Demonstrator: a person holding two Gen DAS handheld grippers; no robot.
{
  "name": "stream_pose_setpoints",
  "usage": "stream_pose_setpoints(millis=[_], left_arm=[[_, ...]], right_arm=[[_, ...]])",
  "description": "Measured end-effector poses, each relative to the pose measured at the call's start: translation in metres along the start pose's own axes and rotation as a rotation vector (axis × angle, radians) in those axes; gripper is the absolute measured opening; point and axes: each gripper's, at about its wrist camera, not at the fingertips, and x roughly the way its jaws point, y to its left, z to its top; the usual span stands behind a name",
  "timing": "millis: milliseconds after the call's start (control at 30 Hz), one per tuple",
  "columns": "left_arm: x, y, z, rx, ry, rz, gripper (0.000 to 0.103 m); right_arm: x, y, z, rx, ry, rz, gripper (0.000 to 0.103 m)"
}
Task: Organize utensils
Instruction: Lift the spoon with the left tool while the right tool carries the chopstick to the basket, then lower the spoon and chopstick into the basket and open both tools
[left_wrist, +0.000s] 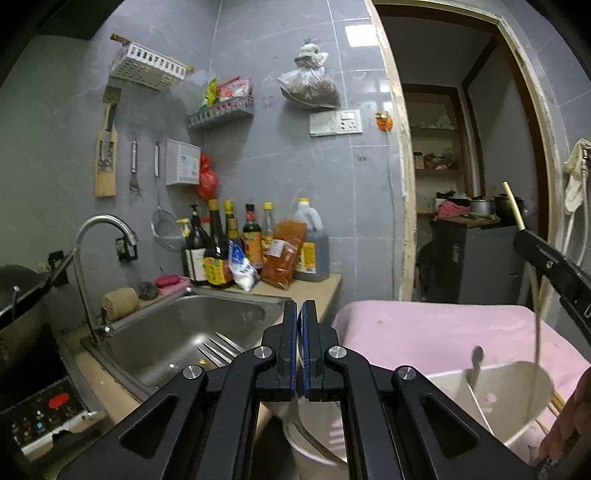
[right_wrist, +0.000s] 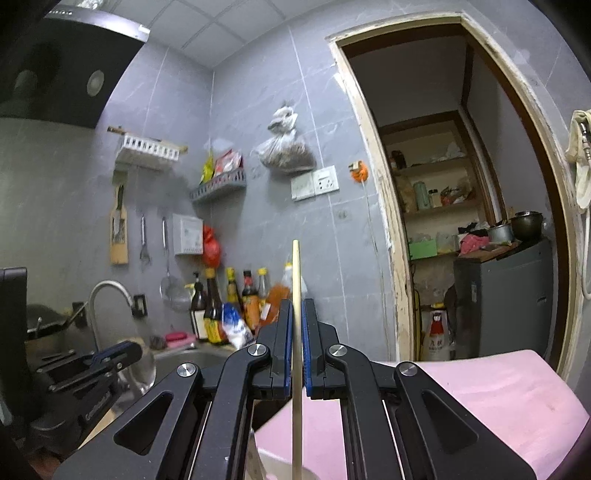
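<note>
My right gripper (right_wrist: 296, 314) is shut on a pale wooden chopstick (right_wrist: 296, 332) that stands nearly upright between its blue pads. In the left wrist view the same chopstick (left_wrist: 513, 206) sticks up out of the right gripper (left_wrist: 524, 236) above a white utensil holder (left_wrist: 532, 402). The holder has a spoon (left_wrist: 475, 363) and more chopsticks in it. My left gripper (left_wrist: 299, 314) is shut, with nothing seen between its pads, and hovers over the sink's right edge. A metal fork (left_wrist: 221, 349) lies in the steel sink (left_wrist: 177, 332).
A pink cloth (left_wrist: 424, 328) covers the surface under the holder. A faucet (left_wrist: 99, 236), sauce bottles (left_wrist: 236, 243), a sponge and a scrubber stand behind the sink. An induction cooker (left_wrist: 40, 413) with a wok sits at the left. A doorway opens at the right.
</note>
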Motion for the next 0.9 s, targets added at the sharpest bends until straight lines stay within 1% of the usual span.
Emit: stream_pose_setpoints(millis=[233,367,467,567,633,667,700,733,800,867,900], left_arm=[[-0.005,0.001,0.001,-0.055,0.061,-0.178,0.004],[-0.01,0.002,0.003,-0.074,0.089,-0.246,0.005],[-0.01,0.004,0.005,-0.103,0.125,-0.302,0.006],[-0.012,0.006,0.007,-0.119,0.139,-0.328,0.011],[-0.016,0.007,0.009,-0.127,0.133,-0.34,0.022],[-0.018,0.007,0.01,-0.134,0.127,-0.346,0.026],[-0.021,0.006,0.01,-0.141,0.121,-0.349,0.031],[-0.023,0.006,0.011,-0.147,0.115,-0.353,0.034],[-0.026,0.005,0.015,-0.151,0.11,-0.357,0.035],[-0.032,0.001,0.018,-0.146,0.102,-0.361,0.036],[-0.032,-0.001,0.02,-0.144,0.099,-0.363,0.039]], right_arm=[[-0.01,-0.001,-0.006,-0.018,0.085,0.037,0.004],[-0.013,-0.002,-0.009,-0.007,0.138,0.055,0.004],[-0.018,-0.003,-0.012,-0.004,0.161,0.064,0.005],[-0.024,-0.005,-0.01,0.016,0.168,0.07,0.006],[-0.029,-0.007,-0.008,0.02,0.165,0.072,0.008],[-0.032,-0.008,-0.006,0.02,0.164,0.072,0.009],[-0.034,-0.008,-0.004,0.019,0.163,0.072,0.012],[-0.036,-0.009,-0.003,0.019,0.16,0.071,0.018],[-0.043,-0.012,0.002,0.018,0.15,0.068,0.023],[-0.048,-0.014,0.006,0.014,0.144,0.061,0.024],[-0.051,-0.015,0.008,0.012,0.141,0.057,0.025]])
